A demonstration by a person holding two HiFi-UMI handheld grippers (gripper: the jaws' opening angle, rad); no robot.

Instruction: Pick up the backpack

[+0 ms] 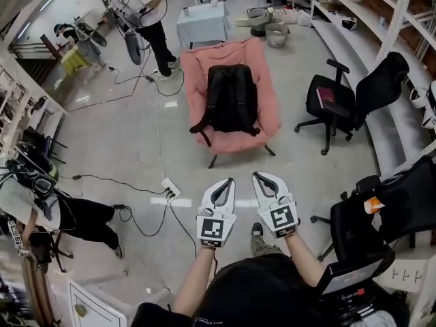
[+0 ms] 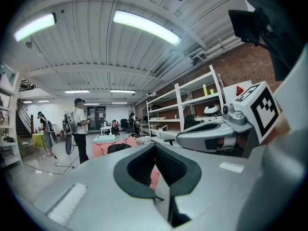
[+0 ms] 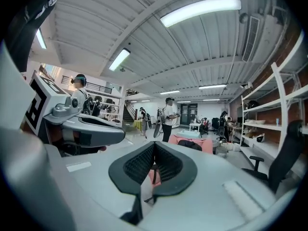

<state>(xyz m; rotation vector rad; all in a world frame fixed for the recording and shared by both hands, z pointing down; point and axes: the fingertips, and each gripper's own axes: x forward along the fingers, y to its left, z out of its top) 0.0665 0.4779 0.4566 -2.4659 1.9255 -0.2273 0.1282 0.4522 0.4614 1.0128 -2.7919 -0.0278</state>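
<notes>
A black backpack (image 1: 231, 101) stands upright against the back of a pink chair (image 1: 269, 114) in the middle of the floor. It shows small and far off in the left gripper view (image 2: 120, 148) and the right gripper view (image 3: 190, 145). My left gripper (image 1: 227, 181) and right gripper (image 1: 259, 176) are held side by side in front of me, pointing at the chair from well short of it. Both are shut with nothing between the jaws, as the left gripper view (image 2: 155, 146) and right gripper view (image 3: 154, 144) show.
A black office chair (image 1: 344, 101) stands right of the pink chair, another (image 1: 381, 216) close on my right. A power strip (image 1: 170, 188) and cables lie on the floor to the left. A person (image 1: 146, 12) stands behind, beside a grey box (image 1: 202, 24). Shelving lines the right wall.
</notes>
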